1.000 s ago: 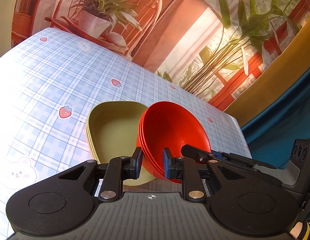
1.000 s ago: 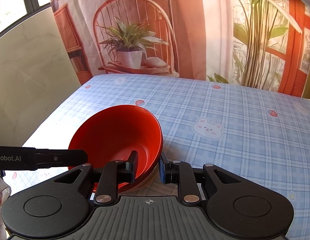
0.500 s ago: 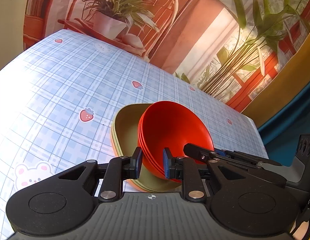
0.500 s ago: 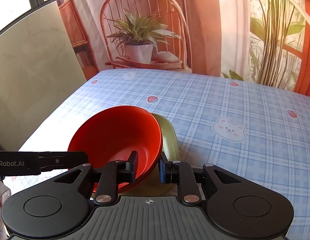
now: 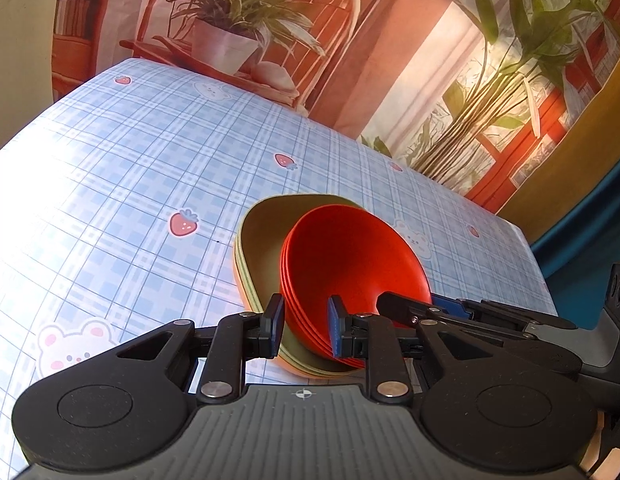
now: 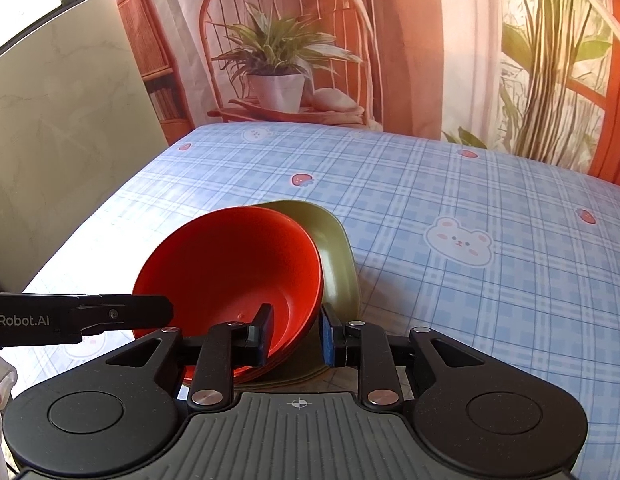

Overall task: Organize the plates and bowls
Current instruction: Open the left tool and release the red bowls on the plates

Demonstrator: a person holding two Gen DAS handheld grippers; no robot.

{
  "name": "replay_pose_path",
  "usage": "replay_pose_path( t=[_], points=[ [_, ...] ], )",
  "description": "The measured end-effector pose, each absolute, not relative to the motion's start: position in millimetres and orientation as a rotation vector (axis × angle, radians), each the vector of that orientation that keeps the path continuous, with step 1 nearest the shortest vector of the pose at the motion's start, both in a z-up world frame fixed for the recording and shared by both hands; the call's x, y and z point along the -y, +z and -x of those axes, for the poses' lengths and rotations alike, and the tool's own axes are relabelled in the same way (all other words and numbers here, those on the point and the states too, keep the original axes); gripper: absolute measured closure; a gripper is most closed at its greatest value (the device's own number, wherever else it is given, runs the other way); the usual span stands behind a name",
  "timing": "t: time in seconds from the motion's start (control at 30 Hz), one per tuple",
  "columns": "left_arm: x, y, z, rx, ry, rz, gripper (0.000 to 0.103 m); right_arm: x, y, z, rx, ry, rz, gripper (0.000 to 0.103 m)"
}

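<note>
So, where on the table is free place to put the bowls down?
Bare tablecloth stretches right of the green plates, around the bear print, and behind them toward the potted plant. The near-left corner is crowded: both the left gripper and right gripper grip the red bowls over the plates.

red bowls (image 5: 349, 256) now carried over the olive plates (image 5: 262, 240), previously beside them

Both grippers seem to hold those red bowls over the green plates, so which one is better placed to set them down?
Neither clearly: left gripper and right gripper each clamp opposite rims of the red bowls, tilted over the green plates.
</note>
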State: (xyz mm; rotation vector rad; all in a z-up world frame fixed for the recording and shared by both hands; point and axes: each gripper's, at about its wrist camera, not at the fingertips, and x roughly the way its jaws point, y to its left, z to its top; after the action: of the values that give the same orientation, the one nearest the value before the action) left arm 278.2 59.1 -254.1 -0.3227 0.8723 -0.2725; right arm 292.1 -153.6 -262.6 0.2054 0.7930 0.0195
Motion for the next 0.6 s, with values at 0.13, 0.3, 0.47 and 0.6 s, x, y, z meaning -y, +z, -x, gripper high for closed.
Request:
replay_pose_path(
  t=[0.13,0.3,0.47,0.6],
  points=[
    [-57.4,-244.1,-272.8,-0.85,-0.244,0.287,0.061,157.1,-256.1,-284.6,-0.772,-0.001,-0.205,0.069],
    [-54.1,-230.7,-262.2,-0.818,-0.223,0.24,0.049,163.4,-245.7,-268.5,-0.743,-0.027,-0.202,0.06],
    [-48.1,-215.5,-246.5,-0.784,-0.21,0.188,0.037,169.3,-232.6,-250.7,-0.706,-0.046,-0.207,0.054],
    [-44.2,-205.1,-235.5,-0.759,-0.196,0.158,0.021,171.8,-221.0,-235.3,-0.674,-0.059,-0.205,0.042]
  ],
)
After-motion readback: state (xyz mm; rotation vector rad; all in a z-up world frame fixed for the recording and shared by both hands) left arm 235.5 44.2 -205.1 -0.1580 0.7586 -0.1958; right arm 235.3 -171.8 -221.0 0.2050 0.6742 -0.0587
